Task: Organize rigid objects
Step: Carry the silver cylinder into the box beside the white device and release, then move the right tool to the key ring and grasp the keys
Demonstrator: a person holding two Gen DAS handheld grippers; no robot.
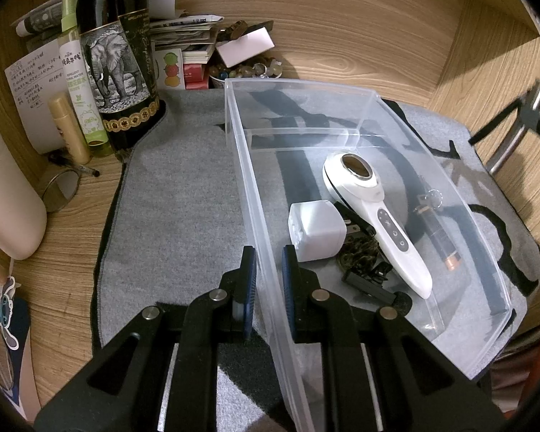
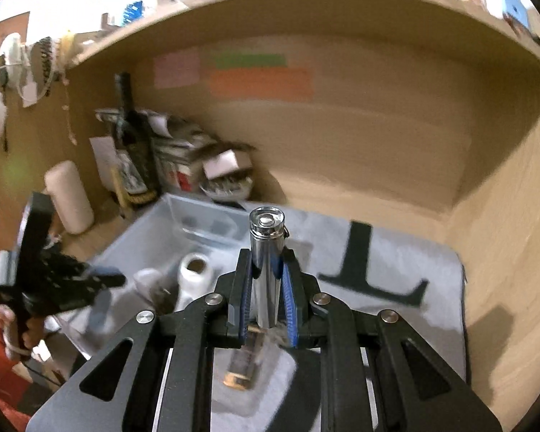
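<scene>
A clear plastic bin stands on the grey mat. In it lie a white handheld device, a white charger cube, a dark tangled cord and a brown battery. My left gripper is shut on the bin's left wall, one finger on each side. My right gripper is shut on a silver metal cylinder and holds it upright above the bin. The battery lies below it. The left gripper shows at the left.
A dark wine bottle, spray bottles, a pen, papers and a bowl of beads crowd the back left of the wooden desk. A white cylinder lies at the left. Wooden walls close in behind and right.
</scene>
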